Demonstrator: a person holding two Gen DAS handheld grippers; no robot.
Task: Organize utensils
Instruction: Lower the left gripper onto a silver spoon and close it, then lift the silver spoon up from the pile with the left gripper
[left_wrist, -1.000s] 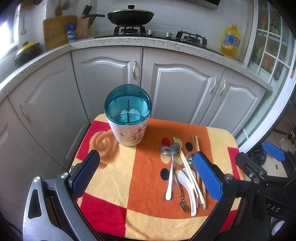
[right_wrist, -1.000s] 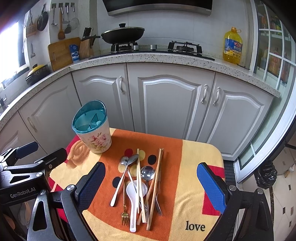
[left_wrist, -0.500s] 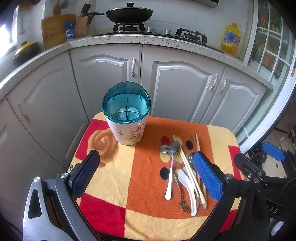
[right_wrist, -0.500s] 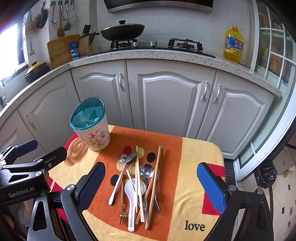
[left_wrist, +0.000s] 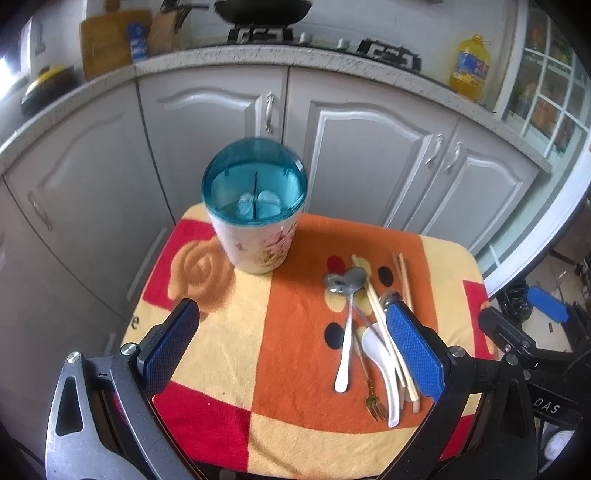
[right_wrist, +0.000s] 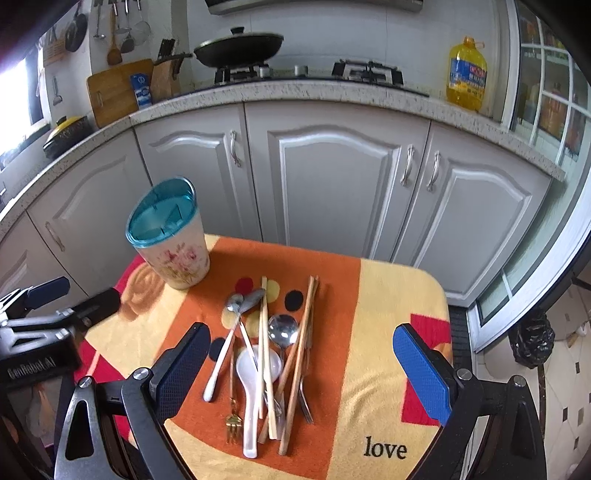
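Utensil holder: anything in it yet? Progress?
Nothing done: the utensil holder looks empty of utensils. Nothing in hand: left tool and right tool are both open. Spoons, fork and chopsticks all remain piled on the towel.

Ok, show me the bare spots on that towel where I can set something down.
Free: the yellow strip right of the utensil pile, around the word "love", and the towel between the holder and the pile, nearer the left gripper. Crowded: the middle, where spoons, chopsticks and a fork overlap.
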